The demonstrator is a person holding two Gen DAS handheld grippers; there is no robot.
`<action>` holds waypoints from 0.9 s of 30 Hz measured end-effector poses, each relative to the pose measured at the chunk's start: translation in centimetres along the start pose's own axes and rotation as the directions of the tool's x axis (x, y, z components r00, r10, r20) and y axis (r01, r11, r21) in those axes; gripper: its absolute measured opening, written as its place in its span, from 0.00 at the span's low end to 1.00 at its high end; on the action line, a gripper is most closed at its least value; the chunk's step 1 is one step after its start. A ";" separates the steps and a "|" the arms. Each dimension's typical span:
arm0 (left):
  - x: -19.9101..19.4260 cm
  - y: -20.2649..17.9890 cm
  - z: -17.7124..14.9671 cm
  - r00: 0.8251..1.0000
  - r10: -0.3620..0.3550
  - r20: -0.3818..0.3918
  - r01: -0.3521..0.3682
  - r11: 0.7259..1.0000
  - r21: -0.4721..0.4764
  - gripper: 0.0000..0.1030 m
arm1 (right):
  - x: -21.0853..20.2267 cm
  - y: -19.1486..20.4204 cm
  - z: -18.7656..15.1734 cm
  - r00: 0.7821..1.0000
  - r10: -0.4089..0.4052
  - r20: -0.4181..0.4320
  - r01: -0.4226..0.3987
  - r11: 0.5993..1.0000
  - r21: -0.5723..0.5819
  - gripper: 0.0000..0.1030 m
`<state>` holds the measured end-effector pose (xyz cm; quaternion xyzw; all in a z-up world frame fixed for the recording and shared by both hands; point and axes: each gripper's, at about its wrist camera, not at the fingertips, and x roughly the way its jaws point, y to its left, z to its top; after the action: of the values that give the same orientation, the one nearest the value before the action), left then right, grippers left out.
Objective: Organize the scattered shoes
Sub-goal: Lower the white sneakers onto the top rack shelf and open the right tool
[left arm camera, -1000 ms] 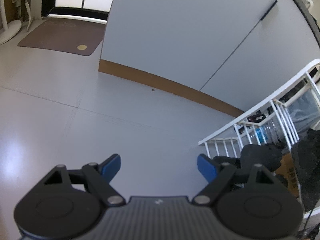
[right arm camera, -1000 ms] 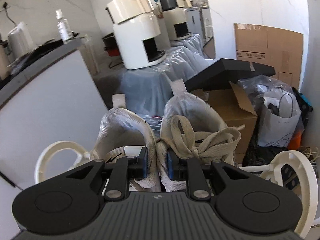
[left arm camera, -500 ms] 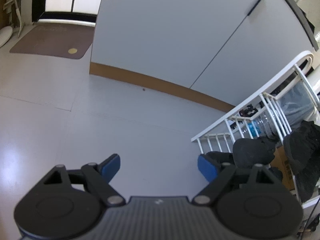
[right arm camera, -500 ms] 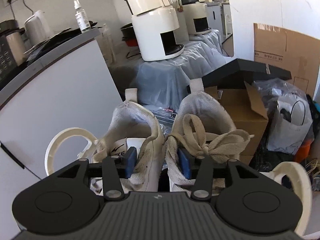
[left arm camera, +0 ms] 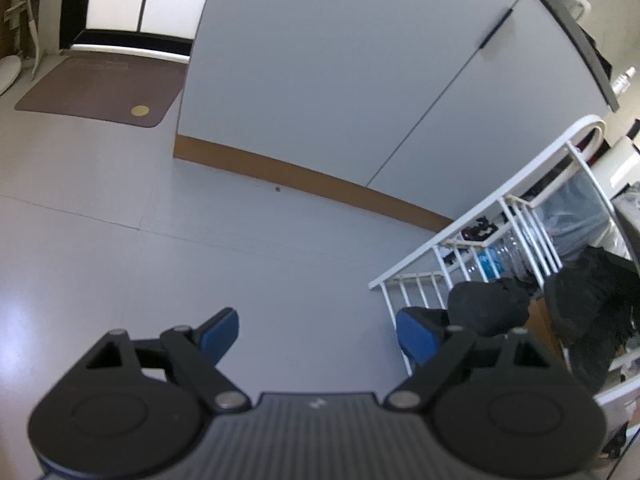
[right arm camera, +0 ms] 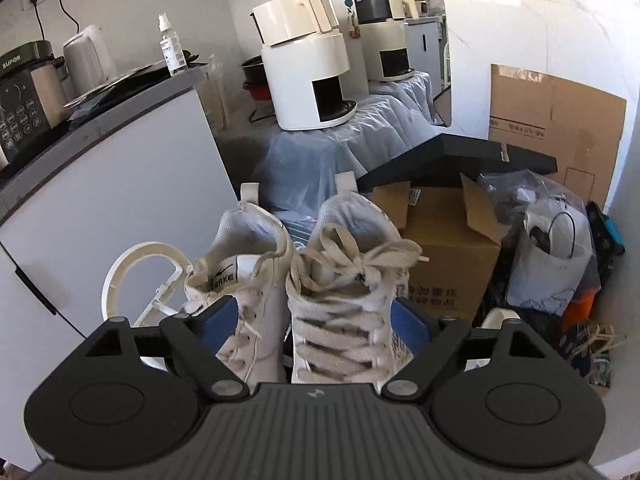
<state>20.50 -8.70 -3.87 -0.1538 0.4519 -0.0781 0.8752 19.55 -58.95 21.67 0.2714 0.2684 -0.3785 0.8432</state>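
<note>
Shoes point(right arm camera: 320, 280) between right gripper's point(right arm camera: 316, 326) opening jaws, unpressed; left gripper point(left arm camera: 318, 330) tilted floorward, jaws opening, empty

Left tool point(left arm camera: 318, 338) and right tool point(right arm camera: 314, 326) angled downward, jaws opening

Both handheld tools share one build. The left gripper point(left arm camera: 318, 334) has a ribbed dark grey housing with a small pale logo at its front edge, flanked by two round black discs. Matte black linkage arms with triangular cut-outs run forward from silver pivot screws to blue fingertip pads point(left arm camera: 220, 334). The right gripper point(right arm camera: 316, 322) shows the same ribbed housing, discs, silver screws and blue pads point(right arm camera: 410, 326).
</note>
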 end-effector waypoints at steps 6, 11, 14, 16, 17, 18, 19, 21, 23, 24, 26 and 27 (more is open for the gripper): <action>-0.6 -0.1 -0.3 1.000 -0.012 -0.005 0.012 1.000 0.015 0.89 | -2.3 0.6 -1.1 0.999 0.042 -0.008 -0.042 0.999 -0.020 0.88; -2.0 -0.1 -0.8 1.000 -0.013 0.010 0.013 0.999 0.035 0.91 | -5.8 1.3 -2.9 0.993 0.120 0.012 -0.119 0.991 -0.054 0.92; -3.2 0.1 -1.4 1.000 -0.022 0.019 0.022 1.000 0.006 0.91 | -7.5 1.2 -4.6 0.985 0.172 -0.001 -0.171 0.982 -0.085 0.93; -4.1 0.1 -1.9 0.999 -0.043 0.030 0.043 0.999 -0.022 0.92 | -8.5 0.8 -6.0 0.978 0.206 -0.021 -0.207 0.974 -0.086 0.93; -4.5 -0.2 -2.2 0.998 -0.051 0.038 0.052 0.998 -0.025 0.92 | -9.0 0.5 -6.6 0.974 0.223 -0.031 -0.225 0.971 -0.079 0.93; -5.0 -0.6 -2.6 0.997 -0.055 0.045 0.056 0.998 -0.023 0.92 | -9.5 0.1 -7.3 0.970 0.240 -0.040 -0.243 0.968 -0.069 0.93; -5.4 -1.2 -3.0 0.997 -0.061 0.051 0.061 0.998 -0.004 0.93 | -10.0 -0.3 -8.0 0.966 0.255 -0.049 -0.258 0.965 -0.056 0.93; -6.1 -2.5 -3.8 0.996 -0.068 0.053 0.065 0.996 0.063 0.93 | -10.9 -1.2 -9.4 0.958 0.281 -0.064 -0.284 0.958 -0.032 0.95; -6.6 -3.6 -4.5 0.996 -0.076 0.048 0.069 0.990 0.126 0.93 | -11.8 -1.8 -10.9 0.954 0.295 -0.061 -0.298 0.953 -0.060 0.97; -6.7 -3.7 -4.8 0.996 -0.079 0.046 0.072 0.987 0.142 0.94 | -12.2 -2.0 -11.7 0.952 0.301 -0.058 -0.305 0.949 -0.077 0.97; -6.9 -3.6 -5.3 0.996 -0.091 0.024 0.086 0.984 0.157 0.95 | -13.0 -2.5 -13.2 0.948 0.313 -0.052 -0.317 0.942 -0.112 0.97; -7.1 -3.3 -5.5 0.995 -0.095 0.012 0.092 0.983 0.158 0.95 | -13.5 -2.8 -14.0 0.946 0.319 -0.049 -0.323 0.938 -0.129 0.97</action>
<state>11.88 -10.95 -0.33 -0.1063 0.4282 -0.1532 0.8842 6.25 -44.61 19.90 0.2590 0.2573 -0.2130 0.9063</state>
